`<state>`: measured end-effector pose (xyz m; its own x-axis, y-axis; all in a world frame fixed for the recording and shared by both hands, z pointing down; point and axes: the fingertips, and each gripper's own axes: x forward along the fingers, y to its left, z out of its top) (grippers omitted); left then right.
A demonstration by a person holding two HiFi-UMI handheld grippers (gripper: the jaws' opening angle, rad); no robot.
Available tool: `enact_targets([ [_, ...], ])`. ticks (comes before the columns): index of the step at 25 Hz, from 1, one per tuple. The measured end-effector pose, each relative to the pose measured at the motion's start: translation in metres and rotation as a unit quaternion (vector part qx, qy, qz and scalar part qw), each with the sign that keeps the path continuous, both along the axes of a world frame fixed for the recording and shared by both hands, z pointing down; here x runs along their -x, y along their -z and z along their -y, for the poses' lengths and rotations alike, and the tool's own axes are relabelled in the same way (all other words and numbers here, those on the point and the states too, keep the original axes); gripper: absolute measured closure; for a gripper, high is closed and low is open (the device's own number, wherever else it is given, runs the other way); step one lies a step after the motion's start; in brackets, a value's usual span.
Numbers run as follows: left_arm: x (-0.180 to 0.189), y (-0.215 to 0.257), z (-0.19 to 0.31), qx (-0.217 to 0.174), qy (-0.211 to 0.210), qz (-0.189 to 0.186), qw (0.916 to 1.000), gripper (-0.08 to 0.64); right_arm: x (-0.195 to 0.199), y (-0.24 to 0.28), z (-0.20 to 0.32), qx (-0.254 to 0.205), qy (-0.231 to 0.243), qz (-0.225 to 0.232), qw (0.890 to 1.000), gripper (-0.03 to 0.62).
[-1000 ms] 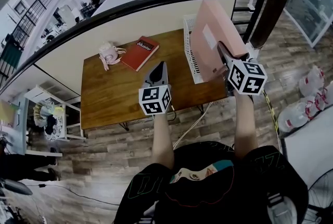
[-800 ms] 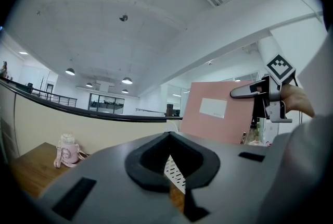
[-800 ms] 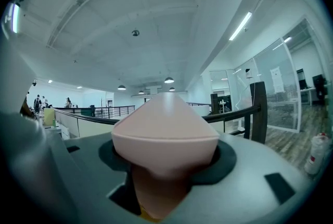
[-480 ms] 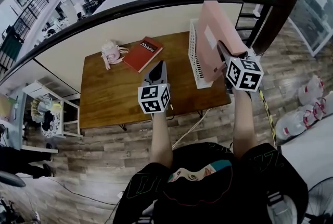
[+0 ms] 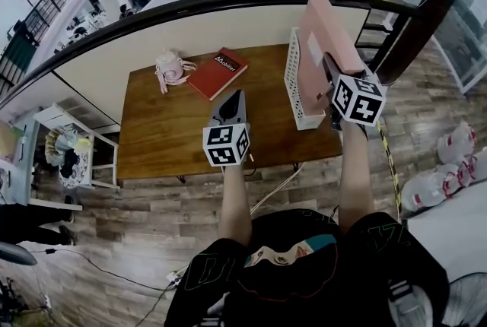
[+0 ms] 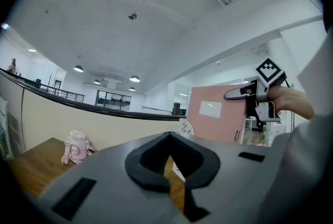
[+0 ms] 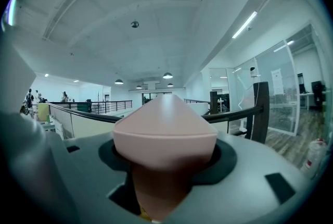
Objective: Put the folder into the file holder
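In the head view a wooden desk (image 5: 175, 128) stands against a low wall under a dark railing (image 5: 228, 2). On the desk's far left is a pink bottle (image 5: 171, 68), with a red book (image 5: 221, 73) just to its right. A white file holder (image 5: 298, 90) stands at the right end of the desk. The right gripper (image 5: 329, 67) holds a pink folder (image 5: 323, 44) upright over the file holder. The folder's lower edge is hidden behind the holder's wall, so I cannot tell whether it touches the bottom. The left gripper (image 5: 234, 96) hovers over the middle of the desk, apart from everything on it.

In the left gripper view its jaws are pressed together with nothing between them. Beyond them the bottle (image 6: 75, 147) stands at the far left, and at the right the folder (image 6: 216, 116) is upright with the other gripper on its near edge.

In the right gripper view the jaws are pinching the folder (image 7: 164, 134), whose spine fills the gap between them and runs away from the camera.
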<state>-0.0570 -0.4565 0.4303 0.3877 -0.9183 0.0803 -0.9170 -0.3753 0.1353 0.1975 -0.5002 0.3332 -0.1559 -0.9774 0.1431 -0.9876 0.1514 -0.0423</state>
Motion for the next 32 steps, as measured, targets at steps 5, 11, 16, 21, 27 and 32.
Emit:
enact_targets([
  [5, 0.005, -0.012, -0.002, 0.013, 0.007, -0.002, 0.9999, 0.563, 0.001, 0.001, 0.006, -0.01, 0.002, 0.007, 1.0, 0.308],
  [11, 0.02, -0.024, -0.007, 0.024, 0.01, -0.007, 0.9997, 0.563, -0.008, -0.002, 0.006, -0.017, -0.006, 0.02, 1.0, 0.308],
  [16, 0.019, -0.03, -0.008, 0.03, 0.007, -0.011, 0.9995, 0.563, -0.017, -0.003, 0.009, -0.027, -0.001, 0.036, 0.999, 0.308],
  [21, 0.016, -0.032, -0.012, 0.033, 0.003, -0.011, 0.9994, 0.563, -0.011, -0.002, 0.02, -0.019, -0.001, 0.025, 1.0, 0.308],
  [27, 0.018, -0.037, -0.018, 0.039, 0.006, -0.014, 0.9991, 0.563, -0.004, -0.001, 0.027, -0.014, -0.011, 0.008, 1.0, 0.308],
  [32, 0.022, -0.041, -0.019, 0.044, 0.006, -0.015, 0.9989, 0.563, 0.004, 0.0, 0.034, -0.017, -0.019, -0.005, 1.0, 0.308],
])
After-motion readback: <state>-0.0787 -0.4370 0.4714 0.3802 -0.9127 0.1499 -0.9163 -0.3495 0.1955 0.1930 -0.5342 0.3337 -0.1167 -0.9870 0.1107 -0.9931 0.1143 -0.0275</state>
